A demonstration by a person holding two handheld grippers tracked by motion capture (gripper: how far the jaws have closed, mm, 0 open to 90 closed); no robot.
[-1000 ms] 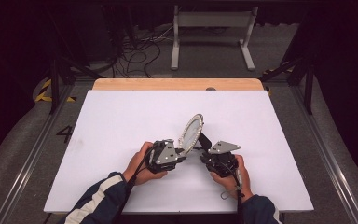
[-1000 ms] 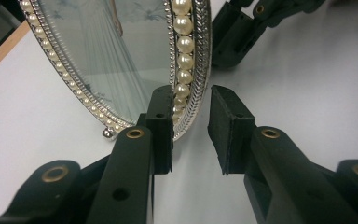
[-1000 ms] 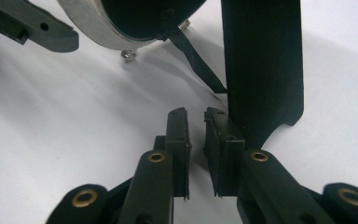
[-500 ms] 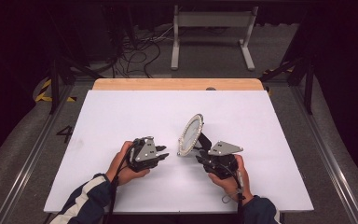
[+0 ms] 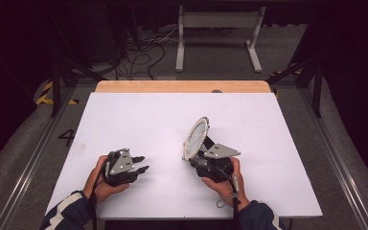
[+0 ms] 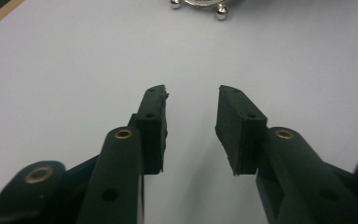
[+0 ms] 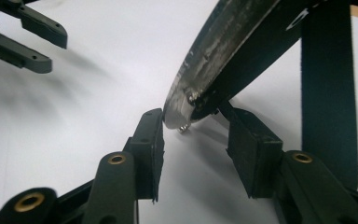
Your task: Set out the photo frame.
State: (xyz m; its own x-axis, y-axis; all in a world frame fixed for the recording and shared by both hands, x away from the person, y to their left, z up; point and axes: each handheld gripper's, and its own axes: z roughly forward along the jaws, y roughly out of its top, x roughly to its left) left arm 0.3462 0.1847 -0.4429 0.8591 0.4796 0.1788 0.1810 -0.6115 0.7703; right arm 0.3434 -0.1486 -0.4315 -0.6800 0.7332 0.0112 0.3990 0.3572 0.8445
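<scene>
An oval frame (image 5: pixel 196 135) with a beaded silver rim stands tilted on edge on the white table (image 5: pixel 139 120), with a black prop behind it. My right gripper (image 5: pixel 195 159) is at its base. In the right gripper view its jaws have just been opening, and the frame's lower rim (image 7: pixel 179 114) sits between them, close to the left pad (image 7: pixel 151 140) and apart from the other. My left gripper (image 5: pixel 141 164) lies to the left, well away from the frame. Its jaws (image 6: pixel 191 100) have just been opening with nothing between them. The beaded rim (image 6: pixel 200 4) shows ahead.
A wooden strip (image 5: pixel 182 86) runs along the table's far edge. Beyond it the floor holds cables (image 5: pixel 139 52) and a white stand (image 5: pixel 218 36). The left gripper's jaws (image 7: pixel 28 32) appear at the upper left of the right gripper view.
My left hand has slid left across the table, away from the frame. The right hand has stayed by the frame's base, and the frame still stands tilted.
</scene>
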